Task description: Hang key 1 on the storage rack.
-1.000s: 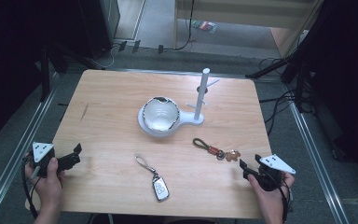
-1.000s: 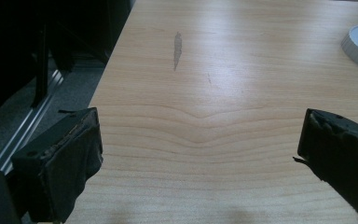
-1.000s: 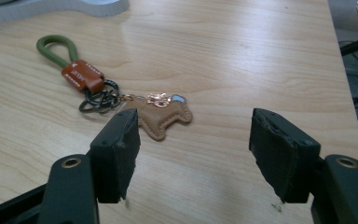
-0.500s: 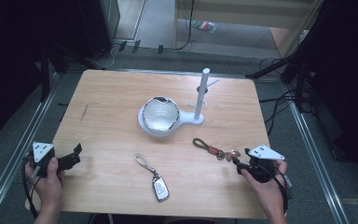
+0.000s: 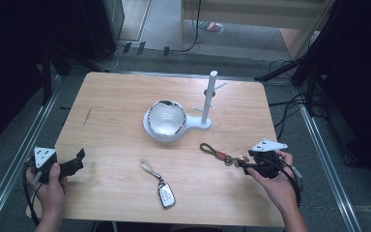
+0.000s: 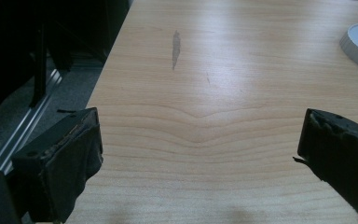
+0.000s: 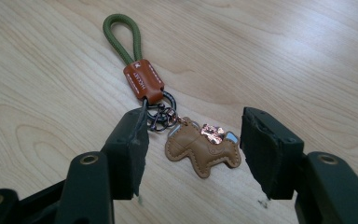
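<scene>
Pale wood grain is being shown under both grippers, on a table (image 5: 106, 96) ringed by a dark room. Between the jaws of the right gripper (image 7: 193, 154) a keychain (image 7: 186, 130) is being straddled: its tan leather horse charm is lying flat in the gap, untouched by either pad, though the left pad is perhaps brushing the dark metal ring. These jaws have just been closing and are now being held half spread around the charm. Since a second ago the right gripper (image 5: 251, 166) has been carried in from the table's edge to the keychain's charm end, so a pinch is judged to be next. Farther out, the green cord loop is pointing toward the white bowl (image 5: 166, 118) and peg stand (image 5: 208, 99). A second key fob (image 5: 165, 193) is lying well apart. The left gripper (image 6: 200, 154) is being held spread wide over bare wood.
</scene>
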`<state>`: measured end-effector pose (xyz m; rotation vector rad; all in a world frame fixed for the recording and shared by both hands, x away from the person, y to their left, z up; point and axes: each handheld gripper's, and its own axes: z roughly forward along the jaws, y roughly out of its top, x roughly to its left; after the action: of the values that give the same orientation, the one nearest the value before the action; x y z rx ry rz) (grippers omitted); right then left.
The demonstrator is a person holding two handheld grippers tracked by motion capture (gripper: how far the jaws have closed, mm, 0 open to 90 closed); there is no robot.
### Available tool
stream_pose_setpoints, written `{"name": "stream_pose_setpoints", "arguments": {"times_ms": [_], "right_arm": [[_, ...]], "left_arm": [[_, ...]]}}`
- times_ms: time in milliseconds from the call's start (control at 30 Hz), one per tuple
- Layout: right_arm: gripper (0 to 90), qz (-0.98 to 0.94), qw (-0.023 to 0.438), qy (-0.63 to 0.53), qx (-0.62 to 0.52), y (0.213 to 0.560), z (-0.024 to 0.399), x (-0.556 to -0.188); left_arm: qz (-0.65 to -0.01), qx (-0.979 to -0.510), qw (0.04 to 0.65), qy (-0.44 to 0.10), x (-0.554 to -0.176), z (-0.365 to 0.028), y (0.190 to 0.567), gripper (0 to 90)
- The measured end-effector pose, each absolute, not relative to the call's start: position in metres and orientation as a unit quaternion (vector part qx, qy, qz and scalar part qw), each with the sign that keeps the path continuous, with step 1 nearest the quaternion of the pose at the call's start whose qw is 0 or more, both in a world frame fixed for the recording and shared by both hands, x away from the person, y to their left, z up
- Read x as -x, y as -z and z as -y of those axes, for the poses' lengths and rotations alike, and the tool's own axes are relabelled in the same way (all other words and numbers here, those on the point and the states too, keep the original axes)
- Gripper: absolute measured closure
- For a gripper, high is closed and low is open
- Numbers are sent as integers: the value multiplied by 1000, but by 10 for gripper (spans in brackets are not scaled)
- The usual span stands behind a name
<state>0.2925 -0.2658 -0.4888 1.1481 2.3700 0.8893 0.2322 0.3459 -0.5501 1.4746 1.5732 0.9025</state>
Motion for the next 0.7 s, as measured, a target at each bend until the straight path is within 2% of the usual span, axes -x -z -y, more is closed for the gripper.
{"name": "stream_pose_setpoints", "arguments": {"times_ms": [700], "right_arm": [[426, -896, 135, -237, -351, 480, 237, -325]], "left_arm": [[-619, -582, 391, -354, -233, -346, 550, 1]]}}
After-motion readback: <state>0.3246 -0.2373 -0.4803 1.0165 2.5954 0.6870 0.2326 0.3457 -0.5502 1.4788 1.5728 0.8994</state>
